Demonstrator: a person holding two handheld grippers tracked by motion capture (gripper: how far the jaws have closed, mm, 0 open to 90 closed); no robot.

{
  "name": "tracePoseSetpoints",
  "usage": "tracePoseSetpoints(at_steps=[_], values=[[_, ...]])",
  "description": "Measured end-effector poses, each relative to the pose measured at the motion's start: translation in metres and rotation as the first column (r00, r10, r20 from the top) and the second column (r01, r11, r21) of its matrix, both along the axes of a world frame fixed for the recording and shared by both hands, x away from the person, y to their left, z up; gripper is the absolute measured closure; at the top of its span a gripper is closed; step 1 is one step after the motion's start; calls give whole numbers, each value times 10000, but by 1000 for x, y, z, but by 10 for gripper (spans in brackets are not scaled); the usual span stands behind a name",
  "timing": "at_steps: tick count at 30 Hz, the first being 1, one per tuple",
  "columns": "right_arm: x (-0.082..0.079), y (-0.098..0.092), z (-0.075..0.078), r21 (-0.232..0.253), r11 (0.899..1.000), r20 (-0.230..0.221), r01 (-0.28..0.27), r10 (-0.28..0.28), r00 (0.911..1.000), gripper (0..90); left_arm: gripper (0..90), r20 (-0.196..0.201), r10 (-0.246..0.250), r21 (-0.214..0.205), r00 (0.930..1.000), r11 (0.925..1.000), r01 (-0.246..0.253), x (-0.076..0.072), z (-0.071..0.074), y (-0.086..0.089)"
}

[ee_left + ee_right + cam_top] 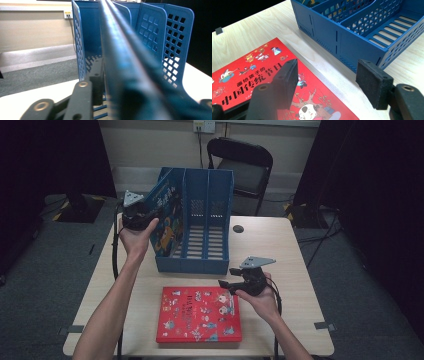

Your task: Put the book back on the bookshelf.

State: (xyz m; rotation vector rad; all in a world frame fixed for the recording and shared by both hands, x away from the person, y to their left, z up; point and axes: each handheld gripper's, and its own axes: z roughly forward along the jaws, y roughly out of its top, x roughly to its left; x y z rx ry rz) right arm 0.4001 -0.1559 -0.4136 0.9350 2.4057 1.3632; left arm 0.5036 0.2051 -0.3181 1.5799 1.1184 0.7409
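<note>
A blue picture book (167, 215) stands tilted in the left slot of the blue file holder (192, 265). My left gripper (137, 215) is at the book's upper left edge. In the left gripper view the book's edge (125, 62) runs up between the jaws, and one black finger (96, 80) stands close beside it without clearly pressing on it. A red picture book (199, 314) lies flat on the table in front of the holder. My right gripper (225, 285) hovers open over that book's far right corner (249, 75), with nothing between its pads (374, 85).
The holder's middle and right slots (387, 27) hold nothing. The wooden table (280, 250) has a cable hole (238, 228) behind the holder. A black folding chair (245, 165) stands past the far edge. Dark curtains flank both sides.
</note>
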Motion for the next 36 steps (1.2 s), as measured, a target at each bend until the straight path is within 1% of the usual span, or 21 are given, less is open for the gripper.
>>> tracePoseSetpoints(at_steps=[3, 7, 9, 13, 14, 15, 17, 18, 19, 22, 23, 24, 25, 26, 27, 28, 30, 32, 33, 36], values=[[0, 0, 0, -14, 10000, 13, -6, 6, 10000, 344, 601, -33, 177, 167, 9998, 9997, -176, -2, 1, -1], [0, -1, 0, -31, 10000, -5, 18, -18, 10000, 344, 594, -202, 228, 242, 9995, 9995, -223, -1, 1, 1], [0, -1, -1, -40, 10000, -37, 34, -34, 10000, 343, 590, -276, 370, 295, 9989, 9989, -362, -1, 0, 3], [0, -1, -1, -47, 10000, -43, 33, -33, 10000, 344, 589, -355, 505, 262, 9981, 9984, -496, -2, -2, 7], [0, -1, -1, -44, 10000, -41, 37, -37, 10000, 344, 592, -372, 566, 271, 9977, 9981, -556, -2, -2, 8], [0, -1, -1, -40, 10000, -49, 29, -29, 10000, 344, 604, -401, 516, 232, 9979, 9984, -507, -2, -4, 10], [1, -1, -1, -56, 10000, -57, 54, -55, 10000, 343, 663, -340, 533, 410, 9980, 9978, -519, -3, -6, 12], [1, -1, -1, -72, 10000, -61, 50, -51, 10000, 343, 671, -324, 567, 412, 9979, 9976, -553, -3, -7, 11], [1, -1, -1, -66, 10000, -48, 36, -37, 10000, 344, 680, -414, 493, 512, 9979, 9976, -472, -3, -7, 12], [1, 0, -1, -90, 10000, -60, 28, -29, 10000, 344, 690, -519, 559, 515, 9971, 9973, -533, -2, -9, 13], [1, 0, -1, -91, 10000, -60, 16, -17, 10000, 344, 684, -581, 607, 613, 9965, 9965, -571, -2, -10, 12], [1, 1, -2, -78, 10000, -67, 11, -12, 10000, 344, 682, -611, 716, 850, 9956, 9942, -663, -1, -11, 11], [1, 1, -1, -97, 10000, -77, 8, -8, 10000, 344, 686, -503, 885, 1155, 9948, 9899, -822, -2, -12, 9], [1, 1, -2, -100, 9999, -78, -9, 8, 10000, 344, 709, -482, 853, 1212, 9952, 9895, -789, -2, -12, 8], [1, 1, -2, -101, 9999, -85, -13, 12, 10000, 344, 749, -474, 832, 1222, 9954, 9895, -769, -3, -12, 7], [1, 1, -2, -106, 9999, -91, 6, -7, 10000, 344, 750, -457, 862, 1282, 9952, 9885, -797, -3, -12, 6], [1, 0, -2, -107, 9999, -116, 40, -41, 9999, 344, 757, -443, 939, 1234, 9946, 9885, -878, -3, -12, 4], [1, 0, -2, -120, 9999, -120, 43, -45, 9999, 344, 759, -347, 910, 1461, 9952, 9856, -850, -4, -12, 3], [1, 0, -2, -118, 9999, -110, 37, -38, 9999, 344, 764, -297, 877, 1436, 9957, 9862, -826, -5, -13, 2], [1, 0, -2, -124, 9999, -99, 26, -27, 9999, 344, 768, -185, 956, 1669, 9952, 9817, -912, -6, -12, -2]])
